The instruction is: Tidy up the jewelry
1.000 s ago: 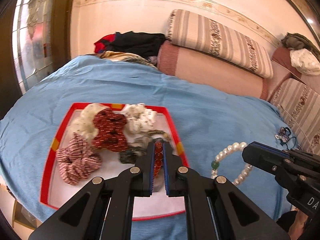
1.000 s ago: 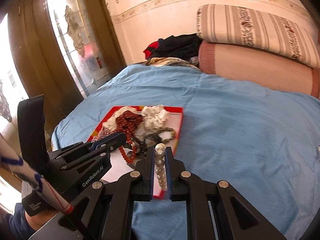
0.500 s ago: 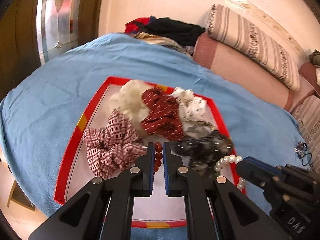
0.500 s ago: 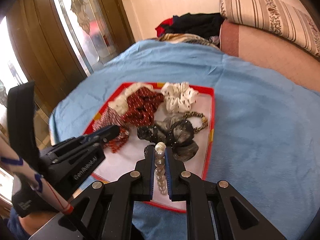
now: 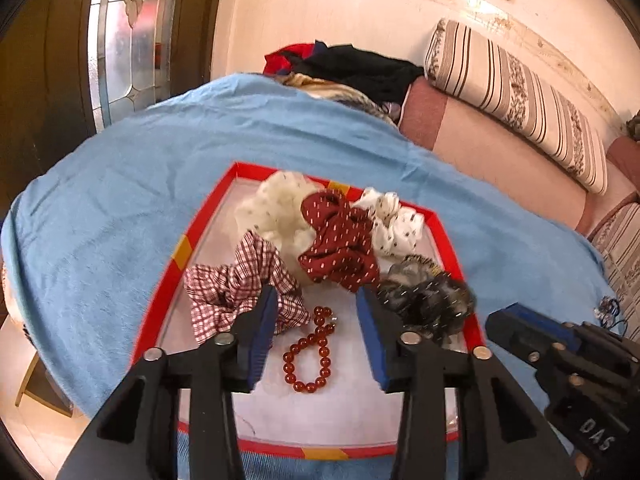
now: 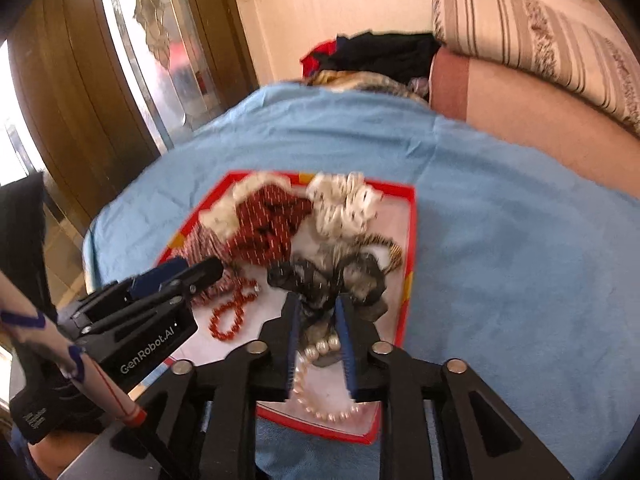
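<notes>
My right hand-held gripper (image 6: 318,308) hangs over the near end of the red-rimmed tray (image 6: 411,240), its jaws parted. The pearl bracelet (image 6: 316,384) lies loose on the tray floor between and below them, touching neither pad as far as I can tell. At ten o'clock my left hand-held gripper (image 6: 188,274) reaches in, with the red bead bracelet (image 6: 234,312) lying just beyond its tip. Scrunchies (image 6: 272,224) crowd the tray's far half at twelve o'clock. The tray sits on a blue bedspread (image 6: 500,240).

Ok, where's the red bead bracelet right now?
In the left wrist view the red bead bracelet lies loose on the red tray, between the open jaws of the left gripper, just right of the plaid scrunchie.
</notes>
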`<state>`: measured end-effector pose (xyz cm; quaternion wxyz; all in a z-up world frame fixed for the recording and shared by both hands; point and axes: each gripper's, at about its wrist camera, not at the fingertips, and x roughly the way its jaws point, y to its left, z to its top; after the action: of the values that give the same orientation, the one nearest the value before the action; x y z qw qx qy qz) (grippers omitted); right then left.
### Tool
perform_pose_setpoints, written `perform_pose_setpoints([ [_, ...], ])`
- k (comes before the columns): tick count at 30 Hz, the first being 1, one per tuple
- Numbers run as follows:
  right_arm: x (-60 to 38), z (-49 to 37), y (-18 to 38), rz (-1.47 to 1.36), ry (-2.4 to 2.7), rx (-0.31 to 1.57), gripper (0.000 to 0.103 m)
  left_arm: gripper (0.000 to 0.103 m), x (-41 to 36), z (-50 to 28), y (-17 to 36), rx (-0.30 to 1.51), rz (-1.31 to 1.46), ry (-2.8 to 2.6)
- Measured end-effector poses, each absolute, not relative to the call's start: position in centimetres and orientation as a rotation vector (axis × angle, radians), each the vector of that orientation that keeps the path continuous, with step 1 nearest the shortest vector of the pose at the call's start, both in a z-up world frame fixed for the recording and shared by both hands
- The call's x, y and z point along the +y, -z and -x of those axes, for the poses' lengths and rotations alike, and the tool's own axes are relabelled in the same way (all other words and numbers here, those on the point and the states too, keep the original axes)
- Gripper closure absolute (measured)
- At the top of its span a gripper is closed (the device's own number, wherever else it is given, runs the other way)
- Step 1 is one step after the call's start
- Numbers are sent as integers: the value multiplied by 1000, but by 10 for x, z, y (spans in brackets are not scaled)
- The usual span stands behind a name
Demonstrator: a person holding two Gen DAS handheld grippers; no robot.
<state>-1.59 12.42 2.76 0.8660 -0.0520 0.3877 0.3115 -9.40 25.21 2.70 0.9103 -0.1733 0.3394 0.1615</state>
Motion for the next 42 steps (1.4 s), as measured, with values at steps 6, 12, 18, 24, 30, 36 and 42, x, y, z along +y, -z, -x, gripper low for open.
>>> perform_pose_setpoints([
  [6, 107, 60, -66, 210, -560, 698, 39, 8, 239, 149, -81, 554, 316, -386],
  [12, 95, 109, -78, 287, -521, 647, 24, 0, 232, 192, -93, 565, 290, -515],
  [18, 85, 132, -80, 309, -492, 625, 18, 0, 233, 205, -76, 653, 284, -608],
  [24, 80, 140, -78, 329, -490, 613, 18, 0, 223, 213, -79, 651, 235, -618],
  [30, 79, 143, -78, 329, -500, 608, 18, 0, 214, 208, -88, 658, 155, -654],
  [36, 79, 142, -75, 325, -502, 622, 18, 0, 200, 201, -86, 687, 21, -665],
  [42, 82, 141, -72, 339, -504, 632, 17, 0, 194, 197, -83, 701, -29, -654],
])
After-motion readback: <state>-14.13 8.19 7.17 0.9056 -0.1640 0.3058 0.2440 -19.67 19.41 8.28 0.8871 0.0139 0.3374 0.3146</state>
